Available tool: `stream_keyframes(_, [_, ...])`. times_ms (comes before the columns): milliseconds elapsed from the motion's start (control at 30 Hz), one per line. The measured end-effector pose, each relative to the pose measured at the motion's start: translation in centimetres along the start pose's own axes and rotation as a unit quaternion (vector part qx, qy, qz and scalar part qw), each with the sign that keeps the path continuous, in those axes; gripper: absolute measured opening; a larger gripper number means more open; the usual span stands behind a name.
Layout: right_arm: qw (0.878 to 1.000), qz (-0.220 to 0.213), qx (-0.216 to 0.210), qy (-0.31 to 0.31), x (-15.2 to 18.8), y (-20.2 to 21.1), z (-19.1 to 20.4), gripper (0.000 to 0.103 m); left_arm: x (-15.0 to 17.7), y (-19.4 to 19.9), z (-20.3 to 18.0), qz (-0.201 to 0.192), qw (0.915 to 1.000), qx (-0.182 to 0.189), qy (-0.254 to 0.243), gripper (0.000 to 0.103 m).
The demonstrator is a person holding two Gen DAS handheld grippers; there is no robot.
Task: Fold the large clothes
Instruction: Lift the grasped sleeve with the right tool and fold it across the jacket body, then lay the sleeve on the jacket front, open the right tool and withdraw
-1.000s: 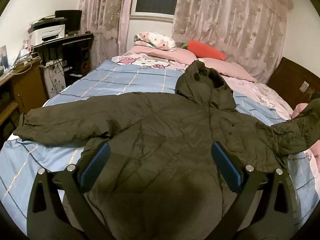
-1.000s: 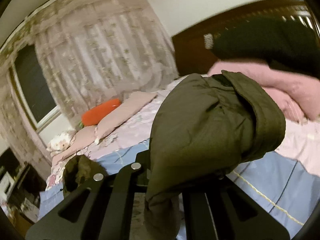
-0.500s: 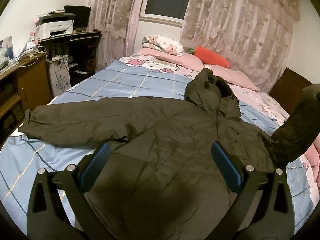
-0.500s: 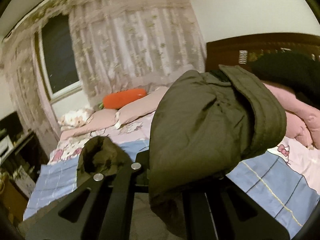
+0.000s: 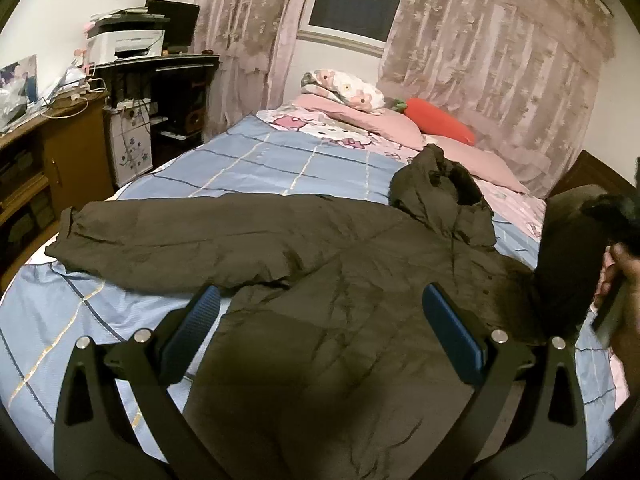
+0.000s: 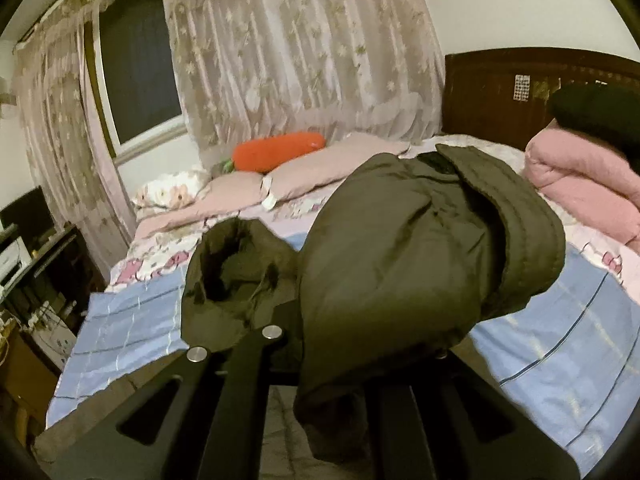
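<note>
The right gripper [image 6: 340, 364] carries the coat's sleeve [image 6: 420, 264] inward across the bed, now nearer the hood [image 6: 232, 268].

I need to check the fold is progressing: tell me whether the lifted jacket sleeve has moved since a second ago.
Yes. In the right wrist view the sleeve, clamped in the right gripper, has swung away from the headboard toward the jacket's hood.

Left gripper [image 5: 320, 330]: we see matte black angular arms with triangular cut-outs.
Left pads [image 5: 454, 338]: ribbed blue strips line both inner faces.
Left screws [image 5: 498, 336]: round silver heads, two per arm.
Right gripper [image 6: 328, 364]: we see black arms with slotted cut-outs and two silver screws.
Right hand [image 5: 618, 280]: we see it wrapped around a black handle.
</note>
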State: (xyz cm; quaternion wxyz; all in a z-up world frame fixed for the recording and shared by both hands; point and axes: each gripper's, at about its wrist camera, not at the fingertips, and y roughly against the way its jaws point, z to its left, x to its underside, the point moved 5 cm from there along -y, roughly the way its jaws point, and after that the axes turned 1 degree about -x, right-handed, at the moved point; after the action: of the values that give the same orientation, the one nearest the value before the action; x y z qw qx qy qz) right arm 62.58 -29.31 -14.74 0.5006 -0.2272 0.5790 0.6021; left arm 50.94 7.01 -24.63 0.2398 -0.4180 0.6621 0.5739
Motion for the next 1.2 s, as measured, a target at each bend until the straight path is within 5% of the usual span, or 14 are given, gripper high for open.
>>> stream_keyframes(367, [0.996,0.073,-0.001,0.059,8.9,-6.9,7.8,0.008,-0.1,-0.6,1.1,0.006,0.9999,0.000,0.015,0.101])
stream_keyframes(533, [0.988,0.131,-0.021,0.078,13.6,-9.2,10.3,0.027,-0.1,-0.8,1.5,0.008,0.9998,-0.001,0.018,0.101])
stream_keyframes(600, [0.986,0.140,-0.029,0.089,14.4,-9.2,11.0,0.057,-0.1,-0.9,1.5,0.010,0.9998,-0.002,0.019,0.101])
stream_keyframes(733, [0.979,0.161,-0.043,0.116,16.0,-9.2,12.7,0.068,0.0,-0.9,1.3,0.011,0.9998,-0.003,0.014,0.101])
stream_keyframes(967, [0.969,0.180,-0.122,0.115,16.6,-4.6,13.7,0.077,-0.1,-0.9,1.2,0.008,0.9999,-0.004,0.013,0.101])
stream_keyframes(1067, [0.963,0.158,-0.184,0.117,16.2,0.8,12.8,0.092,-0.2,-0.8,1.2,0.007,0.9999,-0.005,0.008,0.101])
stream_keyframes(1200, [0.969,0.107,-0.189,0.117,15.4,9.0,8.6,0.097,0.1,-0.6,0.8,0.004,0.9999,-0.008,-0.006,0.101])
